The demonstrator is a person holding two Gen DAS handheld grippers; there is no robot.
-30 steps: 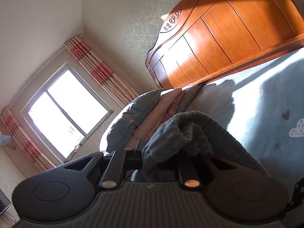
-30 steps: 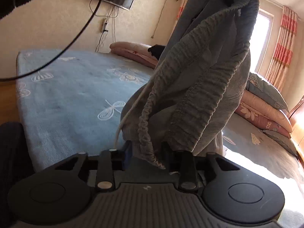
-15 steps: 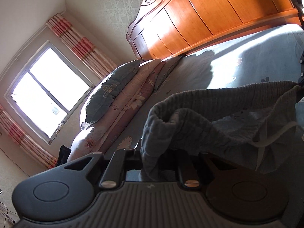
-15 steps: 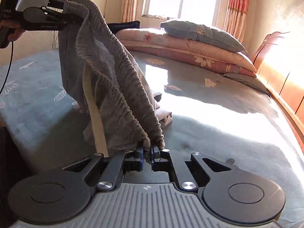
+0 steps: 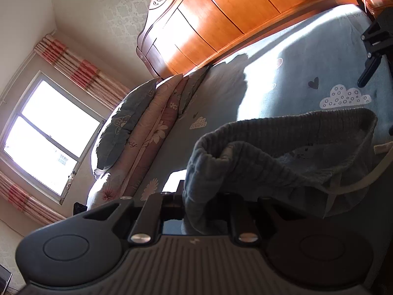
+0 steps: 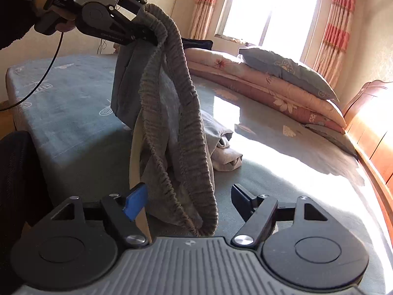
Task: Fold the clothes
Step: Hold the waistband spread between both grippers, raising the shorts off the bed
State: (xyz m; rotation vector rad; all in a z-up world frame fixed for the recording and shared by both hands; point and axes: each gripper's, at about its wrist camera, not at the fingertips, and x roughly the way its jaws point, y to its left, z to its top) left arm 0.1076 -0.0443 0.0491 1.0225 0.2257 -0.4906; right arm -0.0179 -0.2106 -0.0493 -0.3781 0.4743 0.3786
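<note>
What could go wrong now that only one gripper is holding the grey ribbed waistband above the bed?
1. The right gripper has just opened, pads clear of the grey elastic-waist trousers. They hang from the left gripper alone, so they may sag and bunch on the blue printed bedsheet.
2. The pale drawstring dangles beside the right gripper's blue pad and could get caught when regrasping.
</note>
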